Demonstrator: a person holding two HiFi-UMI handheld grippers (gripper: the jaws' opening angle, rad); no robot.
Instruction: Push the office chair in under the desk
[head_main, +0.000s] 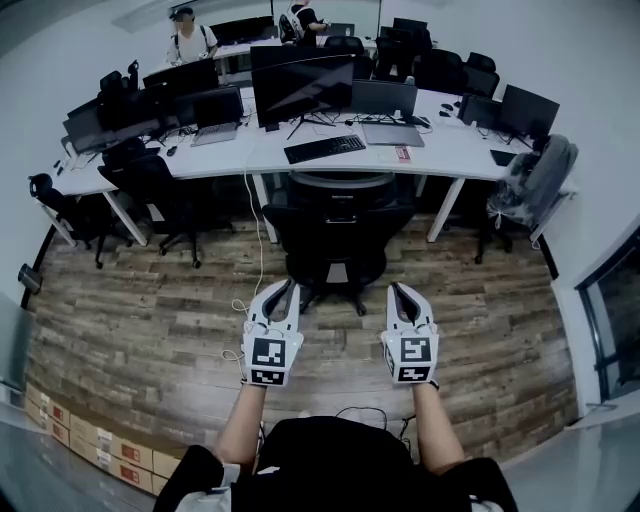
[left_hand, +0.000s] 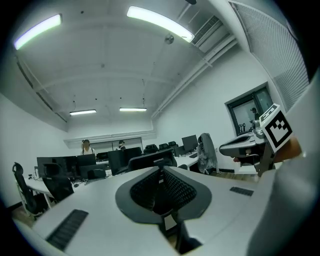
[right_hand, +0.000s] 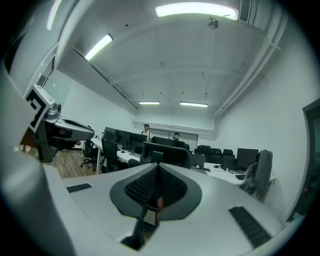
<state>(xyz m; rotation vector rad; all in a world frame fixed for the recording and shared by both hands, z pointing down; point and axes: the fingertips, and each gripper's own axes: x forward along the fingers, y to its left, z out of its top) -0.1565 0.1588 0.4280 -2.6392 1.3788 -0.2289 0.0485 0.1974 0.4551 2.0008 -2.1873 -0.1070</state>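
The black office chair (head_main: 335, 235) stands in front of the white desk (head_main: 455, 155), its back towards me and its top close to the desk's front edge. My left gripper (head_main: 288, 288) and right gripper (head_main: 397, 290) are held level side by side, just short of the chair and not touching it. Both are shut with nothing between their jaws. In the left gripper view the chair's back (left_hand: 150, 160) shows past the closed left gripper (left_hand: 161, 174). The right gripper view shows the same back (right_hand: 167, 154) beyond the closed right gripper (right_hand: 157, 172).
On the desk above the chair are a monitor (head_main: 303, 88), a keyboard (head_main: 325, 148) and a laptop (head_main: 392, 133). Other black chairs stand left (head_main: 160, 195) and right, one with a grey jacket (head_main: 538, 172). A white cable (head_main: 252, 290) trails on the wooden floor. Cardboard boxes (head_main: 90, 440) line the lower left.
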